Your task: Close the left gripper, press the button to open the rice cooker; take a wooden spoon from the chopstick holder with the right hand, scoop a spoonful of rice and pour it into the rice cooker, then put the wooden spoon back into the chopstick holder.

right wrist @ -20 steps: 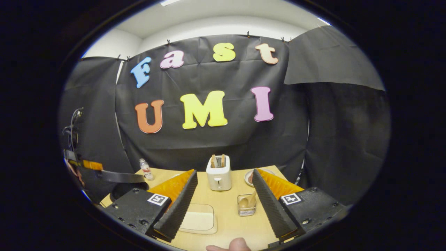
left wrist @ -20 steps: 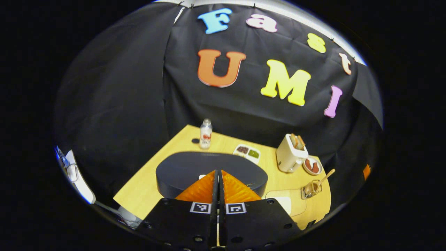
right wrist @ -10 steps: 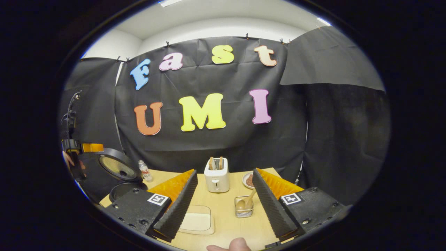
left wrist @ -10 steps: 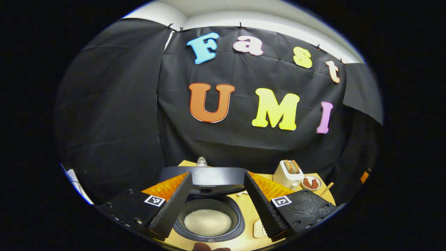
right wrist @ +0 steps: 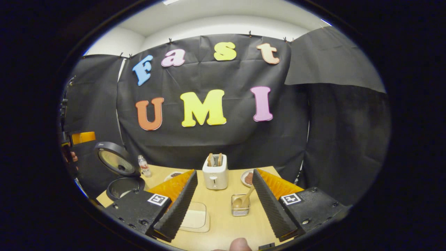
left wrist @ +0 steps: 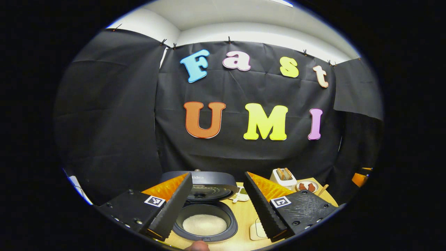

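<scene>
The dark round rice cooker [left wrist: 205, 223] sits open on the pale wooden table [right wrist: 223, 223], its domed lid [left wrist: 205, 183] tipped up at the far side and white grainy rice [left wrist: 204, 225] lying in the smooth pot. The left gripper [left wrist: 217, 202] hangs above it with its ribbed wedge-shaped fingers spread wide, holding and touching nothing; the open pot shows between them.

The right gripper [right wrist: 224, 202] is likewise spread wide and empty. Between its fingers stands the clear square chopstick holder [right wrist: 240, 206], with the light wooden spoon [right wrist: 243, 200] leaning in it, bowl down and handle slanting up to the right. Beyond it a white boxy toaster [right wrist: 215, 172] holds two slices upright, and a small round plate [right wrist: 248, 178] lies just to its right.

The right gripper view gives the cooker from the side at far left, showing the lid's shiny round inner face [right wrist: 116, 163], a small clear plastic bottle [right wrist: 144, 166] next to it, and a flat pale rounded-square tray [right wrist: 195, 219] on the near table. The left gripper view looks straight down into the rice
</scene>
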`<state>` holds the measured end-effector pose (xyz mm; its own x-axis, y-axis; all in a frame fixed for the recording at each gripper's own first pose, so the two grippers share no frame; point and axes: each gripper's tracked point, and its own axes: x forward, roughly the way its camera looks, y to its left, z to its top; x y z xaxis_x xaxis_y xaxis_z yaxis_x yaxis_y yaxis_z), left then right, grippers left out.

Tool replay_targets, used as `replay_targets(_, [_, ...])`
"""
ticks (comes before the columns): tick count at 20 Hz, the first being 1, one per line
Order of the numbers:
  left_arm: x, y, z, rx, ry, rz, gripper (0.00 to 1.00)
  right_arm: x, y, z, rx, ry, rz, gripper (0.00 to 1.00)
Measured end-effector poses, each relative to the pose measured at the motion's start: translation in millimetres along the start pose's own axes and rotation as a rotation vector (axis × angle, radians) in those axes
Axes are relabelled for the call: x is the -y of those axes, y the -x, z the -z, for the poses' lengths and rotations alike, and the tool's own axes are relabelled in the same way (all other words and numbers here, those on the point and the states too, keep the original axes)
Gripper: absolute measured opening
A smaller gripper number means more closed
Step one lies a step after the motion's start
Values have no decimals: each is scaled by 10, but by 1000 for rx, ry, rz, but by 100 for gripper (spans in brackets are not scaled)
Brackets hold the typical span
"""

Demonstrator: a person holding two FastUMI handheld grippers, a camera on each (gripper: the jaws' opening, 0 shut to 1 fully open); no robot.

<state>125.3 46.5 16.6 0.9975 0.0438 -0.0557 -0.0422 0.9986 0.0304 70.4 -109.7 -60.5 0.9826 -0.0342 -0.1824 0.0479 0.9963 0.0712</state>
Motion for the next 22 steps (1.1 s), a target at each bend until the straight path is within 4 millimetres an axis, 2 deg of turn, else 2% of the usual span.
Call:
replay_targets(5, [379,174,91,14,-16,27,95,170,-155,149,-36,-20,5,100])
replay_targets(7, [562,206,49,40,-28,49,94,263,-277,274,-65,-35,11,100])
replay_targets(11, [802,235,-26,67,20,54,94,464,-584,563,-124,-62,7,100])
replay_targets(13, [878,179,-14,59,42,51,94,549,-797,718,-148,-66,-8,100])
replay_targets(18, [902,6,-3,51,42,7,95,780,-1465,1188,-250,-140,-29,98])
replay_targets(22, [1009,-172,75,32,47,-13,95,973,-1975,1527,-323,-137,-17,99])
